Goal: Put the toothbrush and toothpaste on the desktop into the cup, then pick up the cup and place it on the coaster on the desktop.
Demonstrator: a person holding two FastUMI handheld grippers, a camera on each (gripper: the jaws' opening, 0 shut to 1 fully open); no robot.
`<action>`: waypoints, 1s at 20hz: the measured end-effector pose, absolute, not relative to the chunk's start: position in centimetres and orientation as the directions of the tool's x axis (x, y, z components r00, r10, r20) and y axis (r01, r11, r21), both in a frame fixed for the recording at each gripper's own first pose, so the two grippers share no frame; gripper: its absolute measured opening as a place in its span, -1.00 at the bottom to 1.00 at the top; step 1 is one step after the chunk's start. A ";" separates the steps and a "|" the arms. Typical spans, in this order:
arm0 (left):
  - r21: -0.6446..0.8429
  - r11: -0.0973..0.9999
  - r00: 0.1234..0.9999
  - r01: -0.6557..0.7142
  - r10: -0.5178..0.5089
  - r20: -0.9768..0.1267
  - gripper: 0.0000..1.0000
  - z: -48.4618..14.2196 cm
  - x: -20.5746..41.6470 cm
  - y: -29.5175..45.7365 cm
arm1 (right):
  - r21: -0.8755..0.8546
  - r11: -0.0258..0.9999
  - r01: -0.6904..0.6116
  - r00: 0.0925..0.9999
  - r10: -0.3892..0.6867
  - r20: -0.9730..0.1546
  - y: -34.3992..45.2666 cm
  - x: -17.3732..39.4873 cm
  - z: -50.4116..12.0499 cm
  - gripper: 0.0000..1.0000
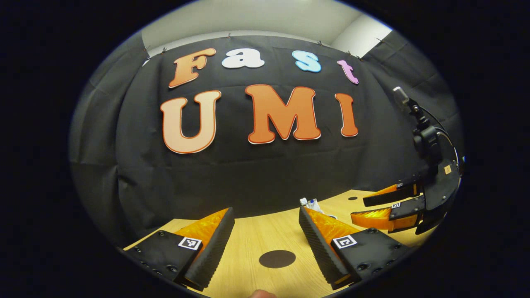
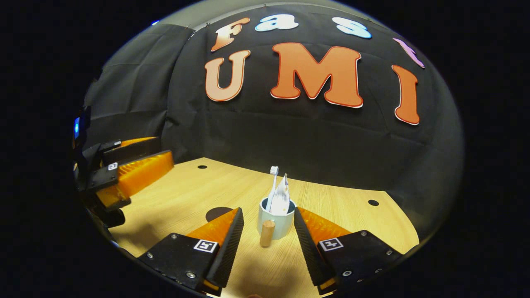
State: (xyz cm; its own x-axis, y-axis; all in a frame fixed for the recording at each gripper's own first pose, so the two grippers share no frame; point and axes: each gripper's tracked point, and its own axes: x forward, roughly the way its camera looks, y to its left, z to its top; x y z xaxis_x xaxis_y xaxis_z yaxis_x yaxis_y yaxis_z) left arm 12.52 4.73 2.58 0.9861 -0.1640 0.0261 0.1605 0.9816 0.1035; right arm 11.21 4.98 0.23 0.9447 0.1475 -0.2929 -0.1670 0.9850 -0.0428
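— What's in the cup (image 2: 276,221)?
— The toothbrush (image 2: 273,182) and toothpaste (image 2: 282,194), upright. It stands on the bench (image 2: 339,207), between my right gripper's (image 2: 268,223) parted jaws.
— And the left gripper (image 1: 266,223)?
— Jaws apart, above the coaster (image 1: 277,258).

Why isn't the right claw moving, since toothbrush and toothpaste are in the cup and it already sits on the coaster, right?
Not quite. In the right gripper view the toothbrush and toothpaste are in the cup, but it stands on bare desktop; the coaster lies apart, beside it.

Matt wood-grain desktop (image 2: 331,207), glossy cup (image 2: 281,227), wooden handle (image 2: 267,234)
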 end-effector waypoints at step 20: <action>0.002 0.998 0.997 0.060 -0.060 -0.047 1.00 -1.8 10.6 10.8 | 0.092 0.994 -0.056 0.667 0.106 -0.738 5.8 14.6 -8.6 0.58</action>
State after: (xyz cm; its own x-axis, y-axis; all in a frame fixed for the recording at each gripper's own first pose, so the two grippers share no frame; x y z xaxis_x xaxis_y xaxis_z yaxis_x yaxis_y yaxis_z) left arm 10.60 10.80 -1.82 0.9971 -0.0596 -0.0472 0.0597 0.9982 0.0024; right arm 14.59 5.82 -8.59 0.6665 0.1058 -0.7379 -0.0563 0.9942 0.0917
